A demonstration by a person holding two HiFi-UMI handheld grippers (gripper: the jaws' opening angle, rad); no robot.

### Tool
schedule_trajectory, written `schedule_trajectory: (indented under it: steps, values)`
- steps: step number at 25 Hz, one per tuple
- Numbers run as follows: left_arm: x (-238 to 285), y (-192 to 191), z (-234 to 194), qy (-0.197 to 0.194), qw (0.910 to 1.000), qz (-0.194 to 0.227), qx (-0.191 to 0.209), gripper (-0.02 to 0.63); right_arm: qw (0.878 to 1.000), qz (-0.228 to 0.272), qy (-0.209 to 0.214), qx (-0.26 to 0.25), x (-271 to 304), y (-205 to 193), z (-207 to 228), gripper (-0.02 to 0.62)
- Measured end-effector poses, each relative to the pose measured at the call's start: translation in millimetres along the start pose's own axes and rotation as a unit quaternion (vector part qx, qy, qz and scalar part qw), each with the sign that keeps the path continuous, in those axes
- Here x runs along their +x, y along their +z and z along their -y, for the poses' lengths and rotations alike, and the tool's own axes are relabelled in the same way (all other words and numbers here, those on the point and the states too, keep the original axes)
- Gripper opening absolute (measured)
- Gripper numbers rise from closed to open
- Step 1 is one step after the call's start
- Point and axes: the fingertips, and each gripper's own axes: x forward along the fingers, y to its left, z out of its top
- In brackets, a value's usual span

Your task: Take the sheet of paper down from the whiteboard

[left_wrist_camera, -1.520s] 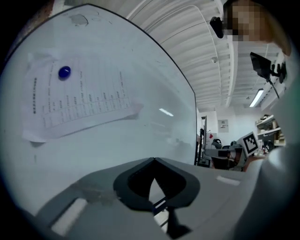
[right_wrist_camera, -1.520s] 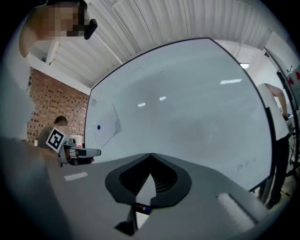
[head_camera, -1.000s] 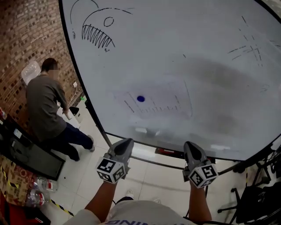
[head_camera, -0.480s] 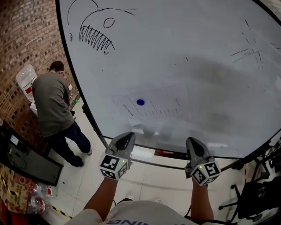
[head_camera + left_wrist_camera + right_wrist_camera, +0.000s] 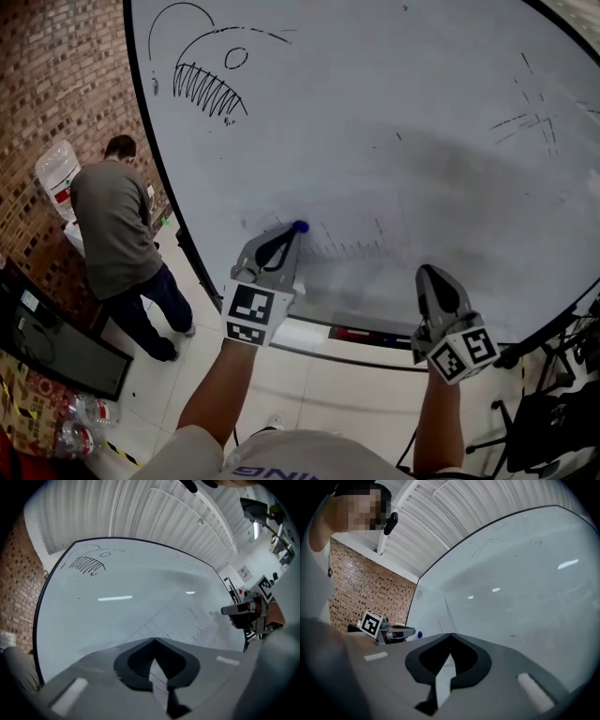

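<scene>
Indoor room with a brick wall point(image 5: 56, 84) at the left of the head view and a large whiteboard point(image 5: 394, 94) filling the upper and right parts of the frame. The sheet of paper point(image 5: 361, 239) lies flat against the lower centre of the whiteboard, faint against the white, with a row of short ruled marks. It appears to be pinned at its upper left corner by a blue magnet point(image 5: 300, 226). The left tool point(image 5: 289, 234) is raised to that corner, its tip just beside the magnet; whether it touches cannot be told. Its jaws are pressed together with nothing between them, as the left gripper view confirms. The right tool point(image 5: 429, 277) stands lower, near the board's bottom edge and apart from the sheet, jaws likewise closed and empty. A toothed fish sketch point(image 5: 211, 75) occupies the upper left of the board; a person point(image 5: 112, 225) stands at the far left. Judged stage: approach only. The magnet is in place, the sheet is ungripped, and removal and lowering are both left to do.
</scene>
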Motion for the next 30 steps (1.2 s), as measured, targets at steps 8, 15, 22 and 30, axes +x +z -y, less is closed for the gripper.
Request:
schedule_trajectory:
  steps: [8,15,22,30]
  values:
    - [12.5,-10.5,7.0,0.017,0.9967,-0.032,0.073,0.109,1.0,-0.002,0.014,-0.004,10.0,5.1,-6.8,0.006]
    - [21.9,-22.3,3.3,0.044,0.9933,-0.053,0.093,0.175,1.0,-0.006,0.015,-0.004,11.2,-1.8,-10.4,0.006]
    - [22.5,-24.7,3.6,0.062,0.9922,-0.049,0.096,0.129,1.0,-0.022,0.014,-0.003,11.0,-16.6,-9.5,0.006]
    - [23.0,-24.3,3.4,0.052,0.994,-0.048,0.082,0.129,0.999,-0.03,-0.016,-0.037,10.6,-25.5,2.5,0.105]
